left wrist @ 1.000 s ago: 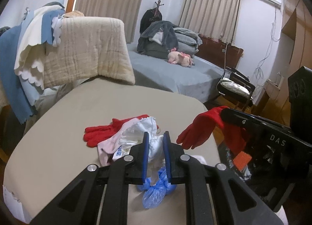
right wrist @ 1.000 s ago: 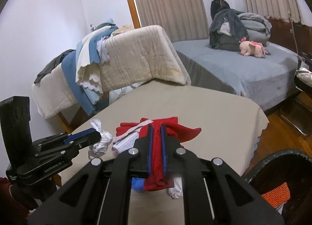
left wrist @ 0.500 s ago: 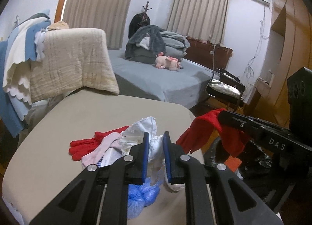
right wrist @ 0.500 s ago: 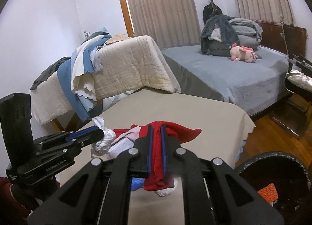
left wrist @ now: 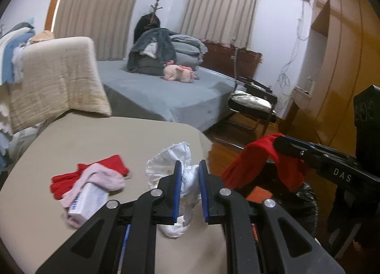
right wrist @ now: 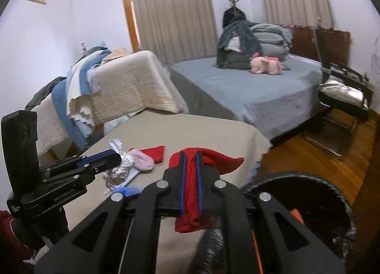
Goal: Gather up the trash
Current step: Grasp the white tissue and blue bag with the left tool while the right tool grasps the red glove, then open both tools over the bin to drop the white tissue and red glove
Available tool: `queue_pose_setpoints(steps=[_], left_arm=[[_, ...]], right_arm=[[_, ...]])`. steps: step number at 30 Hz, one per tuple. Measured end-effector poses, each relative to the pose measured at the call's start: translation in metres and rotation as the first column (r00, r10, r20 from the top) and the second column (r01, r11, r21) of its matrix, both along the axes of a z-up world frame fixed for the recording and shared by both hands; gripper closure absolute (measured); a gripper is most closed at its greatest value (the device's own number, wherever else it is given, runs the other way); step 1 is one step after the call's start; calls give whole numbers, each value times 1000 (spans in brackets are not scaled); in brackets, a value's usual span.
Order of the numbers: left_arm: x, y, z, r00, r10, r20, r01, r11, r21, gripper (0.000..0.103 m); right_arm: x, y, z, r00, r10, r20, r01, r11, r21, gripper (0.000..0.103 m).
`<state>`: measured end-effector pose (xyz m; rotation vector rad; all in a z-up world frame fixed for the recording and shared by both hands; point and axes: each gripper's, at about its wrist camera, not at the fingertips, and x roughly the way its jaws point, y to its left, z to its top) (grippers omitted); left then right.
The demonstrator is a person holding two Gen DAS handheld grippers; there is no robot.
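Both grippers have swung right since a second ago, off the middle of the table [left wrist: 71, 233] and toward its edge, where the black bin [right wrist: 332, 193] now shows more of its rim.

Left gripper [left wrist: 190, 188] is clamped tight on a crumpled white tissue [left wrist: 173, 157]: the wad sits squeezed between the blue pads, puffing out above the tips and hanging in a tail below them, lifted off the tabletop. Right gripper [right wrist: 190, 174] is pinched shut on a red glove [right wrist: 206, 158]; the cloth runs straight through the narrow gap, one end spilling past the tips, the other drooping under the jaws near the bin's rim.

Behind on the table lie a second red glove [left wrist: 71, 179], a pink sock [left wrist: 99, 179] draped over it, and a white box [left wrist: 87, 200] tucked under the sock. A blue scrap [right wrist: 128, 189] lies just beneath the left gripper, seen from the right wrist. Beyond the table stand a bed [left wrist: 161, 95] with a pink toy [left wrist: 178, 73] and a chair [right wrist: 344, 98].
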<state>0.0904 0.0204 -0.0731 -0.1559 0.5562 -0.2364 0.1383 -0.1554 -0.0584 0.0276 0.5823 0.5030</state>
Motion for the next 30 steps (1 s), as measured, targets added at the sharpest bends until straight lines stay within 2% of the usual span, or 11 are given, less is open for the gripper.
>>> queue_pose_setpoints(steps=[13, 26, 30], left_arm=[[25, -83, -4, 985, -172, 0, 172, 985, -13, 88], [49, -164, -29, 946, -321, -52, 321, 947, -19, 88], [55, -178, -37, 934, -349, -80, 349, 937, -16, 82]], right_arm=[[-12, -92, -13, 981, -193, -18, 193, 981, -28, 96], [-17, -149, -47, 945, -316, -81, 310, 948, -75, 96], [-16, -158, -57, 928, -357, -104, 344, 931, -124, 86]])
